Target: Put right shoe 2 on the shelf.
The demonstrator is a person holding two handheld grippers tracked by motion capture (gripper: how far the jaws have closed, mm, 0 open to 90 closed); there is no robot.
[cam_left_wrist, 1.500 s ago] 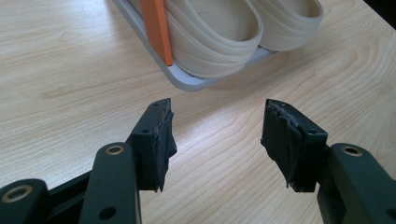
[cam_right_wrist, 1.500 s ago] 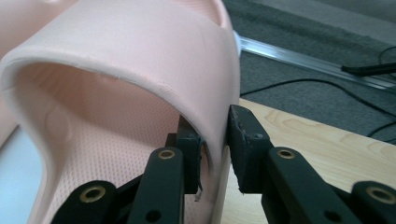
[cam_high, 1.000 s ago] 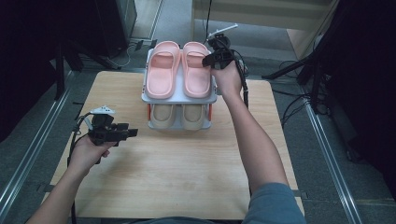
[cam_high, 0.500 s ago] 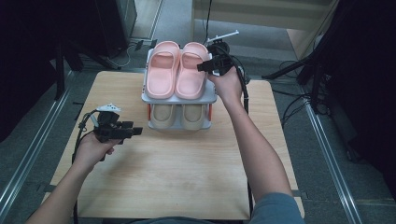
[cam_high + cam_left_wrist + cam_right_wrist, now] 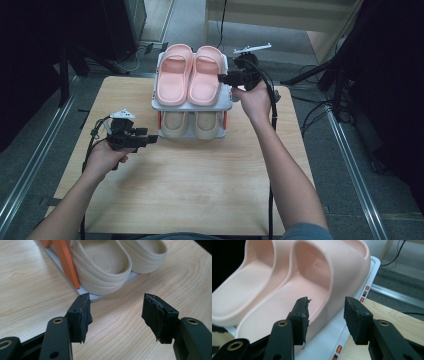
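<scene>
Pink slippers sit atop the rack at the worktop's far edge: light, soft foam. Your right gripper, fingers just opened, holds nothing; pinch the outer sidewall. Left gripper wide, empty.

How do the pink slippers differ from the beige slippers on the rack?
Colour: the pink slippers are pink, the beige slippers cream. Level: pink pair on the rack's top shelf, beige pair on the shelf beneath, partly hidden under it. Shared: each pair sits side by side, same slide style.
</scene>
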